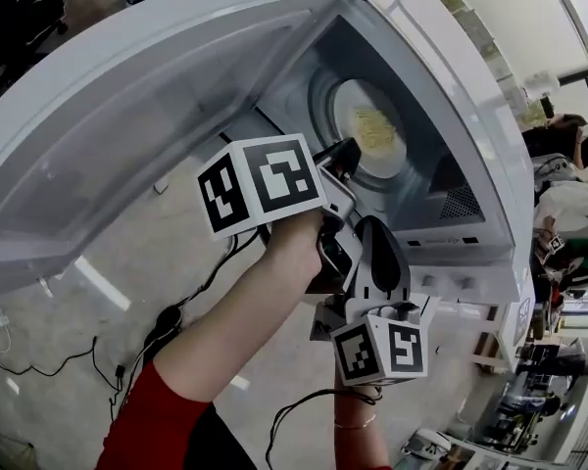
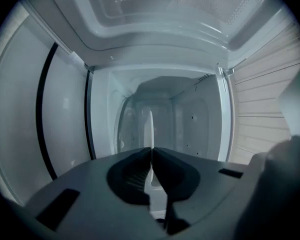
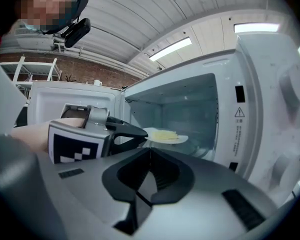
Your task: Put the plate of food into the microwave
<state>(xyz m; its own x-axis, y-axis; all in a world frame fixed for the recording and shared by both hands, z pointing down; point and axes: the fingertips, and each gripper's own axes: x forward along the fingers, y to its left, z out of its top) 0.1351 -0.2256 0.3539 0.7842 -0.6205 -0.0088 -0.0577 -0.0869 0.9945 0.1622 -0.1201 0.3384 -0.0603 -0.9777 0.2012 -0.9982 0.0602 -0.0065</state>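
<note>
White microwave (image 1: 441,96) stands with its door (image 1: 127,135) swung wide; only the head view shows you both from above. Inside the cavity the plate (image 3: 177,139) lies level, its rim toward your left gripper (image 3: 137,132), whose dark jaws are clamped on that rim. Being round, it has no long axis. Whether it rests on the turntable cannot be told. Your left gripper view gives the plate edge-on only, a thin white sliver, while the right gripper view shows the yellow food (image 3: 164,135) on top. Your right gripper (image 3: 150,153) is closed and empty, just outside the opening. A warning-triangle label (image 3: 239,112) marks the frame, its print too small to read.
</note>
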